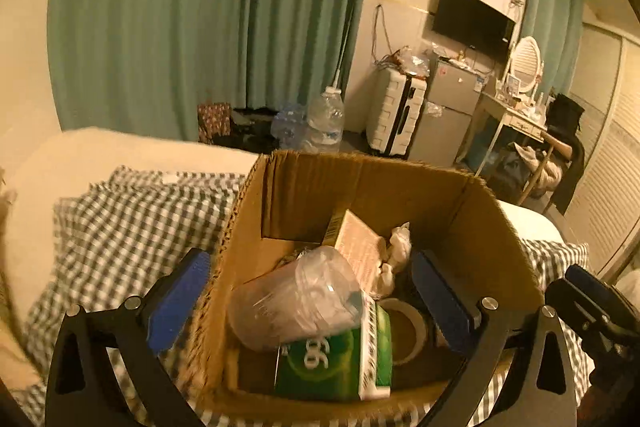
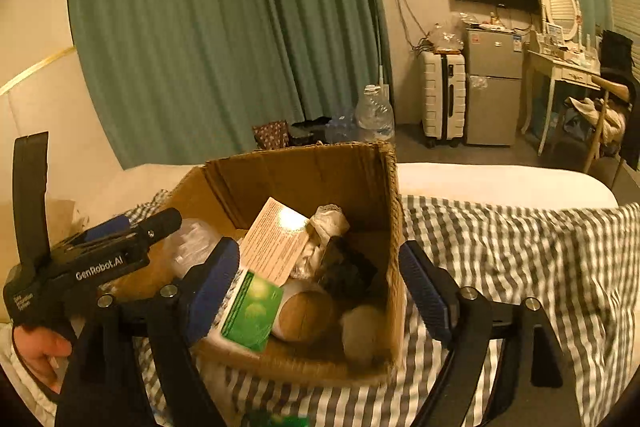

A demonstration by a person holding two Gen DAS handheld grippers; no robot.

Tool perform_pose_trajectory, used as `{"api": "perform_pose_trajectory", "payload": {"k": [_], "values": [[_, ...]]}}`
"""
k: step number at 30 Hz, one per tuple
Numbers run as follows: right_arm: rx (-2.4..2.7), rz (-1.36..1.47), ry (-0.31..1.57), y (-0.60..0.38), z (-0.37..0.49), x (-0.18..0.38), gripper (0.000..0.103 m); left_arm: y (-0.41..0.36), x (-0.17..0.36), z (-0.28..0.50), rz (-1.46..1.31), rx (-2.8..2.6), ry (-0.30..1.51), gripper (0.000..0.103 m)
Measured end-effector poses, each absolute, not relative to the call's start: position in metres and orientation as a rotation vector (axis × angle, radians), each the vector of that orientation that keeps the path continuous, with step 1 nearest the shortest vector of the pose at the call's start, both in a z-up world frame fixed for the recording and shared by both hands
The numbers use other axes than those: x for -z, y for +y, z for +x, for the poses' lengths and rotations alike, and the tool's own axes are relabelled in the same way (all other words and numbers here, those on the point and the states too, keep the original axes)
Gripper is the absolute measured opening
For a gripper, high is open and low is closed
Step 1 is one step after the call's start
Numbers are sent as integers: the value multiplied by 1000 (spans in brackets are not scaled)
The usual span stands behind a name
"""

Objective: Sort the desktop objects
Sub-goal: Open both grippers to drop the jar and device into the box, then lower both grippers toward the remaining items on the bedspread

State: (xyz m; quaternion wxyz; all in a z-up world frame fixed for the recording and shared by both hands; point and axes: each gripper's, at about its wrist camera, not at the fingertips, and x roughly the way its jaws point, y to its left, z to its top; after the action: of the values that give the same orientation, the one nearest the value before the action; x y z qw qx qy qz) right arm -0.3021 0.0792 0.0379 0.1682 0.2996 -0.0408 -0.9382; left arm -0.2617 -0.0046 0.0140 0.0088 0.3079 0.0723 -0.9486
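Left gripper (image 1: 308,301): fingers wide, straddling the left wall of the cardboard box (image 1: 486,227), left pad (image 1: 178,301) outside, right pad (image 1: 442,301) inside, gripping nothing. The box sits on the checked bedding (image 1: 120,227) of the bed.

In the box, left view: crumpled clear plastic cup (image 1: 296,301) lying on a green carton (image 1: 336,363), a tape roll (image 1: 404,327) to its right, a pink printed box (image 1: 360,247) and a white paper wad (image 1: 396,255) behind. Only this view shows the tape ring's open core.

Right gripper (image 2: 320,287): fingers wide too, straddling the box's right wall, left pad (image 2: 212,291) inside, right pad (image 2: 424,291) outside, empty. Only the right view shows a pale fuzzy ball (image 2: 362,333) in the near right corner and a dark crumpled item (image 2: 344,271) mid-box; can't tell what it is. It also catches the left gripper's body at far left and the hand (image 2: 38,351) holding it.

Far side, both views: green curtain (image 1: 200,19), water bottle (image 1: 326,119), white suitcase (image 1: 396,115), small fridge (image 1: 448,107).
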Motion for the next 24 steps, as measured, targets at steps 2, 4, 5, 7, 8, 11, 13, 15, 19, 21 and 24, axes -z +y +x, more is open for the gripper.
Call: {"api": "perform_pose_trajectory", "payload": {"k": [2, 4, 5, 7, 8, 11, 13, 15, 19, 21, 24], "values": [[2675, 857, -137, 86, -281, -42, 83, 0, -27, -244, 927, 2984, 202, 103], [2670, 870, -156, 90, -265, -44, 83, 6, -36, -222, 917, 2991, 173, 103], [2667, 879, -158, 93, -255, -46, 83, 7, -39, -211, 914, 2992, 167, 103], [2677, 893, -147, 96, -237, -47, 83, 10, -43, -187, 916, 3001, 161, 103], [2682, 898, -141, 98, -226, -46, 83, 11, -42, -175, 917, 3004, 159, 103], [2675, 925, -127, 97, -198, -37, 84, 13, -30, -137, 941, 2984, 144, 103], [2674, 943, -114, 98, -185, -30, 84, 10, -19, -119, 975, 2962, 158, 103], [2674, 969, -97, 95, -170, -17, 84, 7, 1, -100, 1001, 2932, 184, 103], [2676, 1017, -76, 86, -152, 13, 84, 8, 35, -76, 1034, 2902, 214, 103], [2681, 1034, -79, 83, -147, 26, 84, 10, 54, -71, 1047, 2883, 208, 103], [2670, 1077, -72, 81, -146, 47, 84, 22, 82, -70, 1121, 2887, 178, 103]]}}
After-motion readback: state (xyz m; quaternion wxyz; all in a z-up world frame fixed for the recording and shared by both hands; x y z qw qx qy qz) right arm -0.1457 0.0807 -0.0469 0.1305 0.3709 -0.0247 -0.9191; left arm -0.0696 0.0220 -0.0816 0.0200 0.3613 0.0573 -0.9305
